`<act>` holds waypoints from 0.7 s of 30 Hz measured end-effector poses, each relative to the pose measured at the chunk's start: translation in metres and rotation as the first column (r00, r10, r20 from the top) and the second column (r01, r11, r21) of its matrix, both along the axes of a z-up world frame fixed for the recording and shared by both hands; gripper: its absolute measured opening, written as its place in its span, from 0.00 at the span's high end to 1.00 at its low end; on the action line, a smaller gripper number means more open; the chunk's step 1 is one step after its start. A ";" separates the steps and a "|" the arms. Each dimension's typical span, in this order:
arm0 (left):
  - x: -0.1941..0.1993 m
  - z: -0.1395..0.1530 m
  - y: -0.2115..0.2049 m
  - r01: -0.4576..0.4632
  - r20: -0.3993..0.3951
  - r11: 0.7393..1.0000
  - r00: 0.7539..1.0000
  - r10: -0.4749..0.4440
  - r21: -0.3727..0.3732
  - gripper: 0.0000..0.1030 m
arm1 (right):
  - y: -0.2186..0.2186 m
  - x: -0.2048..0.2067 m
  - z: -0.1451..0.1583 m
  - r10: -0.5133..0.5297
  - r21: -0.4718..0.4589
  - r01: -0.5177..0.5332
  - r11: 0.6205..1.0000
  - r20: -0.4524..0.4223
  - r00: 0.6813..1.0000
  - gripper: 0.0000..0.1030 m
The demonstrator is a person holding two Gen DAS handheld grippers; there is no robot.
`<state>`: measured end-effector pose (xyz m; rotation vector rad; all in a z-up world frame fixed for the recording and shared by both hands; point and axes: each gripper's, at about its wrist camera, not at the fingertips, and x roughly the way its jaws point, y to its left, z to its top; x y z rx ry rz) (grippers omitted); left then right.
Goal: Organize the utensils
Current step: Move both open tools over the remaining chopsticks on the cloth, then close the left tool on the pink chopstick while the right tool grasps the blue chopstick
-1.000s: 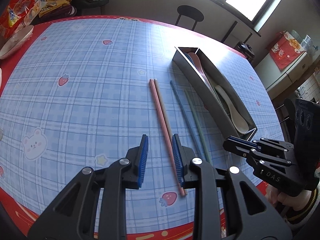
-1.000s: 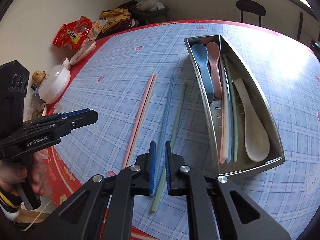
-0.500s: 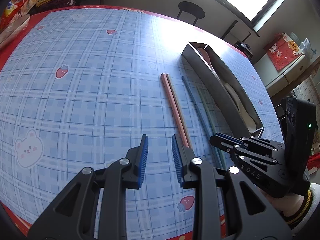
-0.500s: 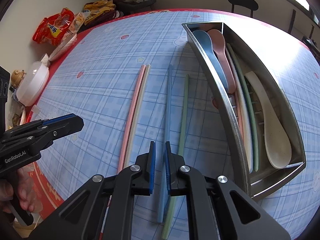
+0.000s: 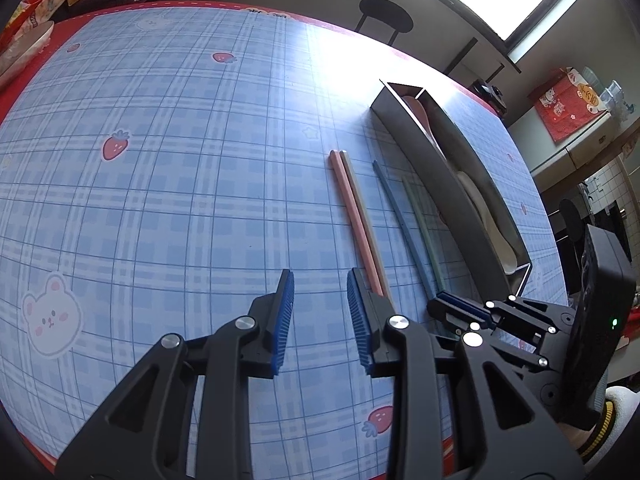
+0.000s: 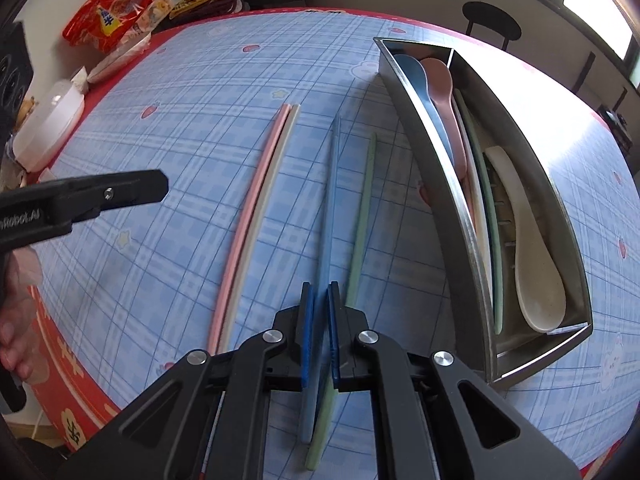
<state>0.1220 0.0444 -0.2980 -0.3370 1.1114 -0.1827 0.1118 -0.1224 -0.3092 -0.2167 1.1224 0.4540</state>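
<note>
Four chopsticks were loose on the bench (image 6: 180,140), lying roughly parallel. The blue chopstick (image 6: 330,200) and green chopstick (image 6: 364,208) ran toward 12 o'clock from the right claw (image 6: 319,288), and their near ends crossed under it. The pink chopstick (image 6: 256,204) and beige chopstick (image 6: 272,200) lay touching each other at 11 o'clock. The steel tray (image 6: 440,184) sat at 2 o'clock and already held spoons and a few sticks. The right claw was pressed nearly together, with the blue stick showing through the slit. I couldn't tell whether the pads actually bit it or just hung above it. The left claw (image 5: 320,276) was spread partway with nothing in it, and it had just eased a bit wider. It sat just beside the pink pair's near end, with the pair at its 1 o'clock. Handling guess: the sticks are light, stiff and smooth plastic, they lie low on the bench, and they will likely roll or skate. I'd pinch across the width near the thick near end, keep the pads square, and take one stick per grab. The overlap of blue and green risks dragging both. A long stick held at one end will droop and swing, so go slow toward the tray.
</note>
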 end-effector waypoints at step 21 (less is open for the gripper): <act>0.032 -0.025 -0.054 0.080 -0.054 0.993 0.996 -0.076 0.084 0.74 | -0.033 -0.026 -0.002 -0.051 0.125 0.060 0.990 -0.073 0.996 0.93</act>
